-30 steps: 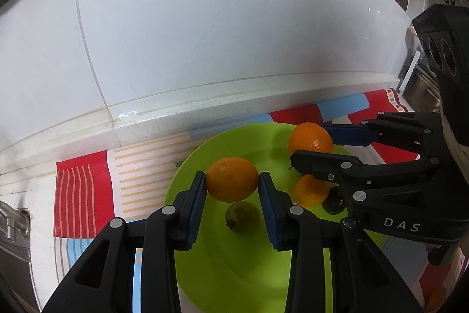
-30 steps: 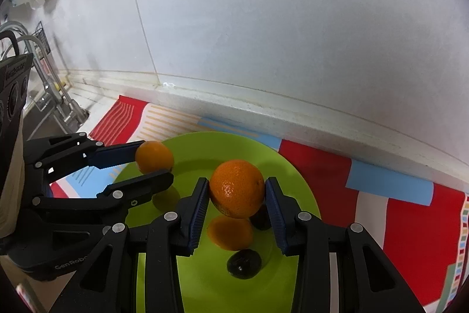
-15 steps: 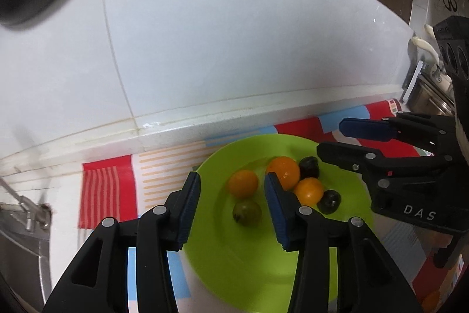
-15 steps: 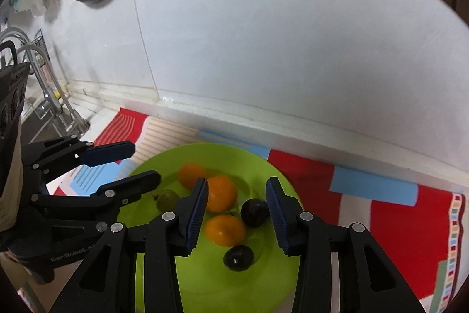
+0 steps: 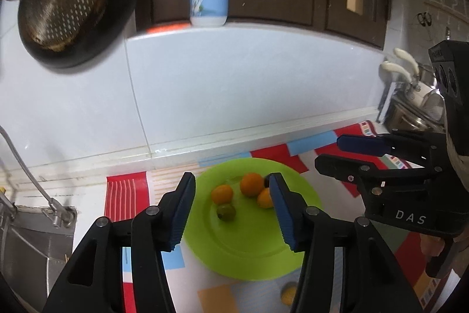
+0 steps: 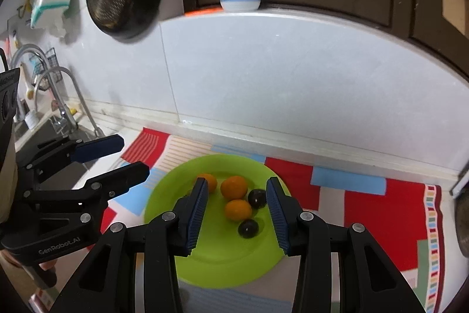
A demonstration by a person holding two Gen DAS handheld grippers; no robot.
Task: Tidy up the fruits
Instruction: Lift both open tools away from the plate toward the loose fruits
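A kitchen counter under white wall tiles carries a striped mat (image 6: 366, 195) and a lime-green plate (image 6: 228, 260). On the plate lie three oranges (image 6: 234, 187), two dark plums (image 6: 248, 228) and a greenish fruit (image 5: 226, 212), clustered toward its far side. Above it, the left gripper (image 5: 231, 207) hangs empty, its jaws having just been opening. The right gripper (image 6: 236, 213) is likewise released, with nothing between its blue pads.

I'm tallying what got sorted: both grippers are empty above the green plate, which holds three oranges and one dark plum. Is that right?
Not quite. The right wrist view shows two dark plums on the green plate, not one. The rest holds: three oranges and both grippers, left and right, empty above it.
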